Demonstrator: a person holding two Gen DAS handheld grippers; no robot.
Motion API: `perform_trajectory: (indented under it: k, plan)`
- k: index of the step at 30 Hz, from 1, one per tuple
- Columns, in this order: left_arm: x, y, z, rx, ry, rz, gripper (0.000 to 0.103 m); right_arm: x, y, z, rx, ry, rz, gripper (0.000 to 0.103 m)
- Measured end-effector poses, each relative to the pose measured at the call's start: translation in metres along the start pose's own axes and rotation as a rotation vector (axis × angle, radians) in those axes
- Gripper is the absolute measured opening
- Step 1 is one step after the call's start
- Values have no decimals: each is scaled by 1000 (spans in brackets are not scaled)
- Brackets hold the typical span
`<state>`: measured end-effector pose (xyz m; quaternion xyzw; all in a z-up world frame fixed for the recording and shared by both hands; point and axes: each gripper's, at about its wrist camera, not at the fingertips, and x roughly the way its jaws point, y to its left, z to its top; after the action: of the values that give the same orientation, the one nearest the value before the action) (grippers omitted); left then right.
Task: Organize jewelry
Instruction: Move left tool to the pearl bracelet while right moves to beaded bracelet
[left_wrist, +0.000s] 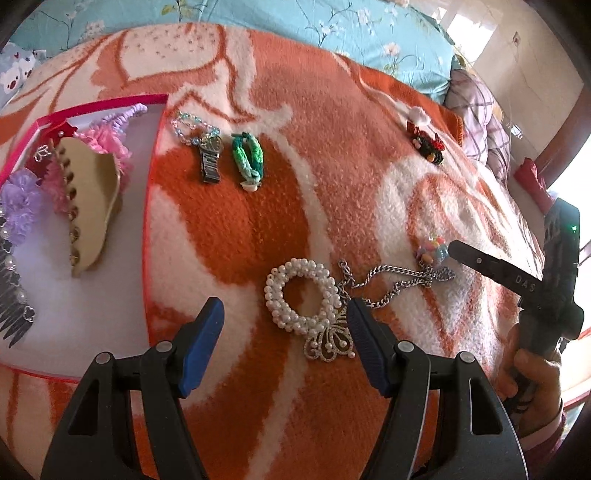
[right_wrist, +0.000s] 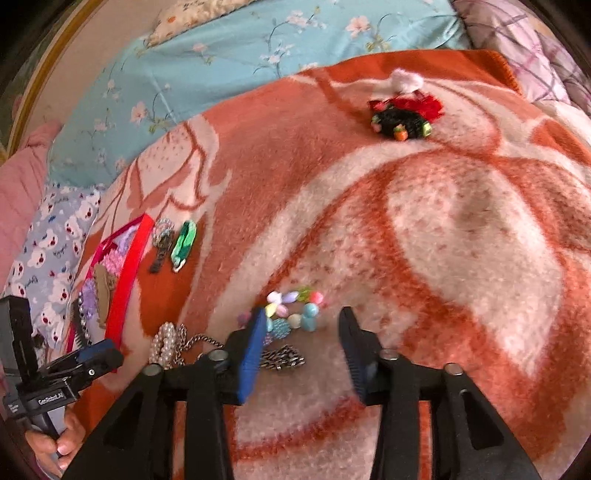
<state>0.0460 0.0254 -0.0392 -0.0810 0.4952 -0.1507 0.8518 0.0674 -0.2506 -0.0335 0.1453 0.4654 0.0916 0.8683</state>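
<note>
My left gripper (left_wrist: 286, 314) stands open over the orange and white blanket (left_wrist: 332, 166). A pearl ring with a butterfly charm (left_wrist: 299, 291) lies just ahead of its blue pads, nearer the right one. A silver chain (left_wrist: 399, 280) trails right from the ring to a pastel bead bracelet (left_wrist: 432, 251). In the right wrist view my right gripper (right_wrist: 303, 317) is open. The pastel bead bracelet (right_wrist: 295, 310) lies on the blanket between its fingertips, close to the left pad and apart from the right one.
A red box with a white floor (left_wrist: 155, 221) sits at the left, holding a beige claw clip (left_wrist: 92, 206), scrunchies and a black comb. A watch (left_wrist: 211, 158), a green scrunchie (left_wrist: 247, 158) and a black and red hair piece (left_wrist: 428, 144) lie farther back.
</note>
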Motion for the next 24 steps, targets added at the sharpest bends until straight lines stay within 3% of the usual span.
perform_trajectory:
  k: [8,13,19,24]
  plan:
    - [27,1,3,-14,43,5,68,17,7,1,-54,6,-58,49]
    - [40,-4,7,20,39,80,69,25,8,1,-72,11,-69,27]
    - [54,-16,8,134,68,170,69,27,7,1,-74,11,-51,26]
    - [47,-14,16,174,100,130,68,26,2,1,-46,8,-21,26]
